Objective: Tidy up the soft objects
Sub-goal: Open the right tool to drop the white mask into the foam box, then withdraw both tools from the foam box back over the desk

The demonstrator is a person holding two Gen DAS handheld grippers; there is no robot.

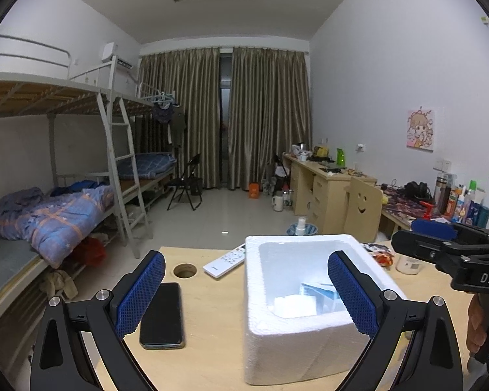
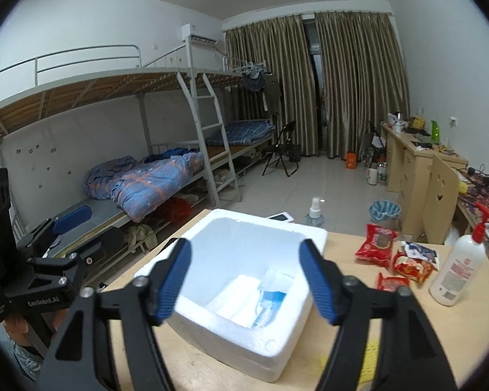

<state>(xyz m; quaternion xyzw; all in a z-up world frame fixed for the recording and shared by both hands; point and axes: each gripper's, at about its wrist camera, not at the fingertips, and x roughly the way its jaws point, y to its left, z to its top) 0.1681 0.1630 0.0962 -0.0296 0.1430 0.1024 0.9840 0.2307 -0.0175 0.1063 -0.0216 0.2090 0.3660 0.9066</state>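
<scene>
A white foam box [image 1: 309, 335] [image 2: 212, 251] stands on the wooden table. Inside it lie a white soft pack [image 2: 239, 298] and a blue-and-white tissue pack [image 2: 272, 295], also seen in the left wrist view [image 1: 319, 293]. Several red snack packets [image 2: 376, 244] lie on the table right of the box. My left gripper [image 1: 246, 293] is open and empty, above the box's left wall. My right gripper [image 2: 247, 282] is open and empty, held over the box opening. It also shows at the right edge of the left wrist view [image 1: 446, 244].
A black phone [image 1: 162, 316], a white remote [image 1: 225, 260] and a cable hole [image 1: 185, 270] are left of the box. A white pump bottle [image 2: 456, 268] stands right of the snacks. A spray bottle [image 2: 315, 215] stands behind the box. Bunk beds are at left, desks at right.
</scene>
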